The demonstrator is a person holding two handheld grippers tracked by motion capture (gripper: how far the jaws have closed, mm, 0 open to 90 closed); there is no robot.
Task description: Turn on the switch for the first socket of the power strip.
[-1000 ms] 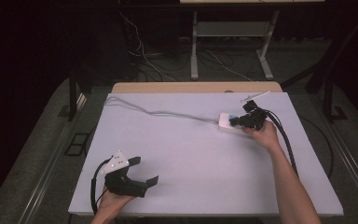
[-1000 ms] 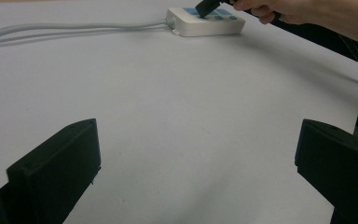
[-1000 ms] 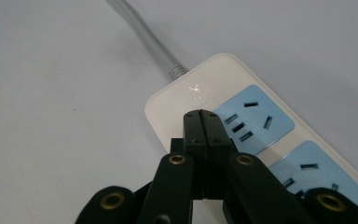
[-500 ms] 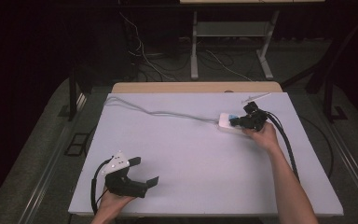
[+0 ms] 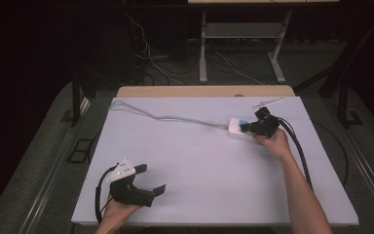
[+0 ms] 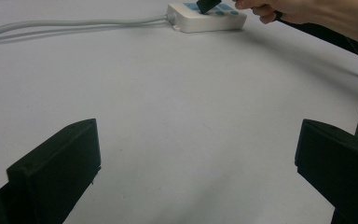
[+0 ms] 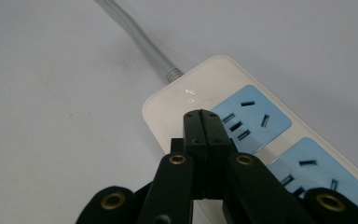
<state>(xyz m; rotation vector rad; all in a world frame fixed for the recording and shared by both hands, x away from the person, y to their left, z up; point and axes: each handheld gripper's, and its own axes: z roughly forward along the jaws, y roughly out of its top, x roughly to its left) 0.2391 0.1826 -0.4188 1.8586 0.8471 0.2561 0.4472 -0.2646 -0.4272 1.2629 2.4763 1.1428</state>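
So the right tongs (image 7: 200, 116) are pinched fully together with nothing between them, tips parked right over the near end of the white power strip (image 7: 261, 130), by the blank bit next to the first blue socket (image 7: 251, 119). The strip sits at the far right of the white surface (image 5: 199, 161), its grey cord (image 5: 165, 117) trailing off to the far left corner. My guess is the job is pressing or nudging something on that end of the strip, maybe a switch, though I can't make one out.

If it's a press, I'd go straight down with the closed tips, not at an angle, since the strip is light and will probably skate across the smooth surface. Keep the tips off the socket slots too.

The left tongs (image 5: 148, 180) are spread wide and holding nothing, resting at the near left edge, well apart from the strip. Honestly I'd bring them over to pin the strip's body if it slides.
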